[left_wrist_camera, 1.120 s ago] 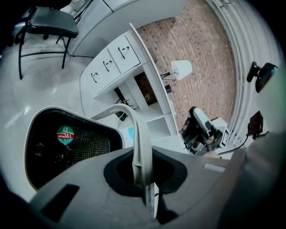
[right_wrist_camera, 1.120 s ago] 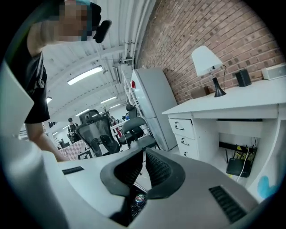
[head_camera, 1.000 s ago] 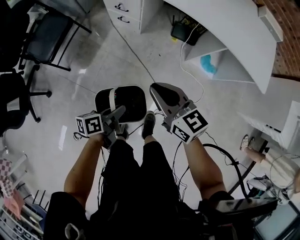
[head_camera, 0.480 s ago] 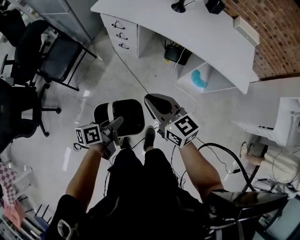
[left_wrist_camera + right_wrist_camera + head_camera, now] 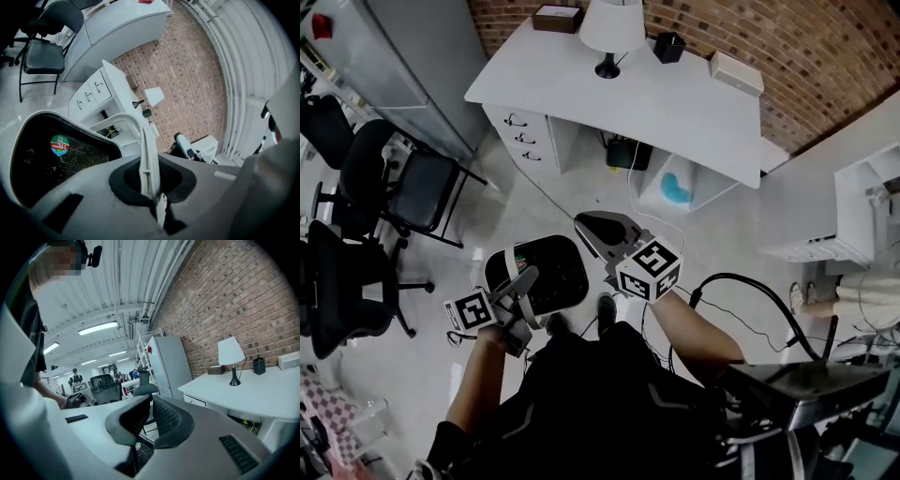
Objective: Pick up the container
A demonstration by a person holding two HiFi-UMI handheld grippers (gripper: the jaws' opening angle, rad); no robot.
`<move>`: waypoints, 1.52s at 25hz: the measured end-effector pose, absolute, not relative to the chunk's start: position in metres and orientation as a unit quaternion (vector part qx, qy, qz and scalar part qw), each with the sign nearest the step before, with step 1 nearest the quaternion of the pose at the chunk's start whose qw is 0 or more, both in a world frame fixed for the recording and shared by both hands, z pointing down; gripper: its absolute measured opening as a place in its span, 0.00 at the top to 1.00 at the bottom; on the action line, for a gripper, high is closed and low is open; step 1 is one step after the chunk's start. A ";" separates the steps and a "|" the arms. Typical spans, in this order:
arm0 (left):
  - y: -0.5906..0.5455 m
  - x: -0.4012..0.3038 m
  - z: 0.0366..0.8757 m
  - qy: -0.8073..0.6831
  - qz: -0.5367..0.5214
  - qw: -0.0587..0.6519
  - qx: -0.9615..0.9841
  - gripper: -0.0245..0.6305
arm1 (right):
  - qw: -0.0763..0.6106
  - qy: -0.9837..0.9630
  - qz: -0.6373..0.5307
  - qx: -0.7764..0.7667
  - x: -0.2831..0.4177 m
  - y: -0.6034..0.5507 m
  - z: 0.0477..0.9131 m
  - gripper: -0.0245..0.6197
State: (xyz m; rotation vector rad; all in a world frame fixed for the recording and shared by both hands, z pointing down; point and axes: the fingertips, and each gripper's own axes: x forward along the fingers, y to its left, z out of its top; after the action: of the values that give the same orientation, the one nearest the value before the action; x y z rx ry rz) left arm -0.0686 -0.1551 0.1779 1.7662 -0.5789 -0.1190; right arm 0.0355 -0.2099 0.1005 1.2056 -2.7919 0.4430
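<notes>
Left gripper (image 5: 528, 278) is clamped tight on the white handle (image 5: 144, 150) of the black container (image 5: 548, 272), which hangs clear of the floor (image 5: 722, 244). Right gripper (image 5: 581, 223) sits just beside the rim, jaws nearly together, seemingly empty. Pick-up looks nearly done; next calls for a steady, level hold.

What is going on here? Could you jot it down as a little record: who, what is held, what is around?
who: a person with a hand-held gripper in each hand
object: black mesh container with a white rim and a white handle
left gripper: shut on the handle
right gripper: shut at the container's edge, with mesh between its jaws
surroundings: white desk with a lamp, brick wall, black chairs
</notes>
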 end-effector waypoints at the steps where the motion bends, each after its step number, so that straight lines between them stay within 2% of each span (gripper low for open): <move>1: -0.155 -0.067 0.168 -0.244 -0.060 0.601 0.759 0.93 | 0.033 -0.907 0.139 0.397 0.036 -0.209 0.095 0.92; 13: -0.162 -0.056 0.083 -0.191 -0.101 0.553 0.805 0.93 | 0.021 -0.893 0.125 0.433 0.047 -0.188 0.057 0.93; 19: -0.167 -0.049 0.064 -0.180 -0.101 0.535 0.819 0.93 | -0.001 -0.884 0.116 0.452 0.059 -0.194 0.034 0.95; 27: -0.173 -0.057 0.037 -0.175 -0.120 0.533 0.819 0.93 | 0.006 -0.876 0.067 0.478 0.061 -0.197 0.003 0.95; 38: -0.165 -0.062 0.036 -0.178 -0.107 0.529 0.823 0.93 | 0.022 -0.877 0.063 0.477 0.055 -0.198 0.005 0.95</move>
State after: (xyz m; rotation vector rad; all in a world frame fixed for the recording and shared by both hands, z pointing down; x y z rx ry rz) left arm -0.0620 -0.1650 0.0357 1.9642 -0.4246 -0.2559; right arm 0.0554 -0.1975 0.0053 1.4766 -2.7161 0.1937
